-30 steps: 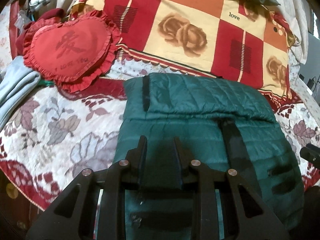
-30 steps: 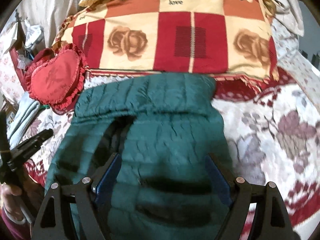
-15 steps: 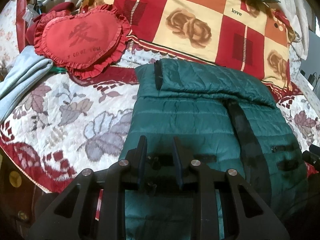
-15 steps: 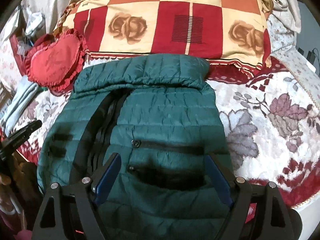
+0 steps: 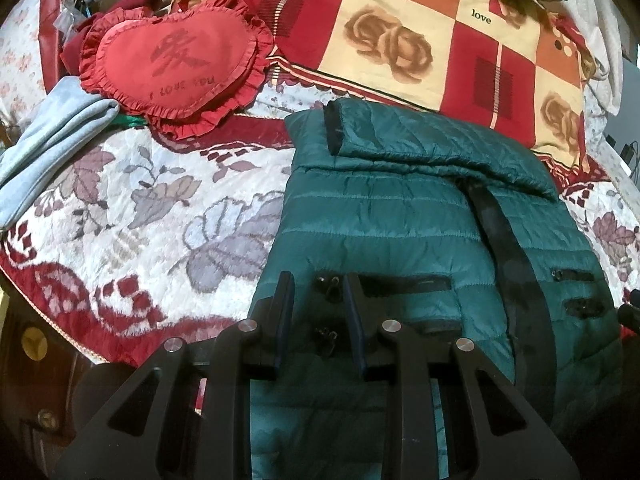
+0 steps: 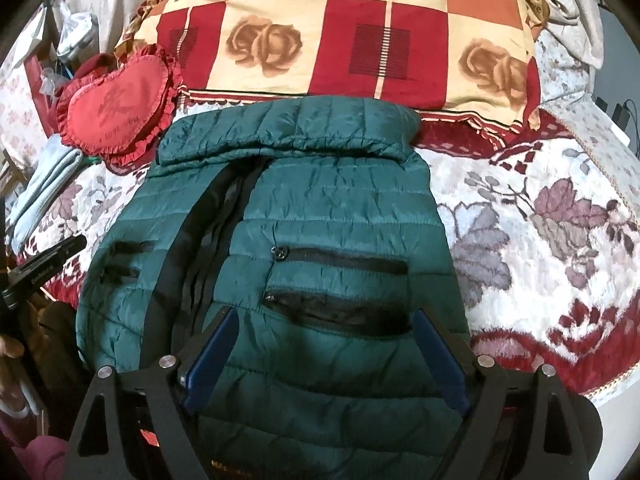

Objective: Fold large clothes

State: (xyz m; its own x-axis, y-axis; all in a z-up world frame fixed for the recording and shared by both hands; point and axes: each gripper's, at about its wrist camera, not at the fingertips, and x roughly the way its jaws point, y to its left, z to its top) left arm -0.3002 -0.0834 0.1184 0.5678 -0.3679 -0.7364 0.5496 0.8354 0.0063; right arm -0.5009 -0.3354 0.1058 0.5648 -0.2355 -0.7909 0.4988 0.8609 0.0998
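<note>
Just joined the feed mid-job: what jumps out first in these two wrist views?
A green quilted jacket fills the middle, lying front up on the floral bedspread, its collar end toward a red-and-cream checked pillow printed with roses and "love". A red heart-shaped cushion with frills sits at the upper left, beside the pillow. The right tongs stand wide over the jacket's pocket zips.

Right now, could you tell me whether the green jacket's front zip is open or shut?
Open: on the green jacket the two dark zip edges lie apart down the front.
</note>
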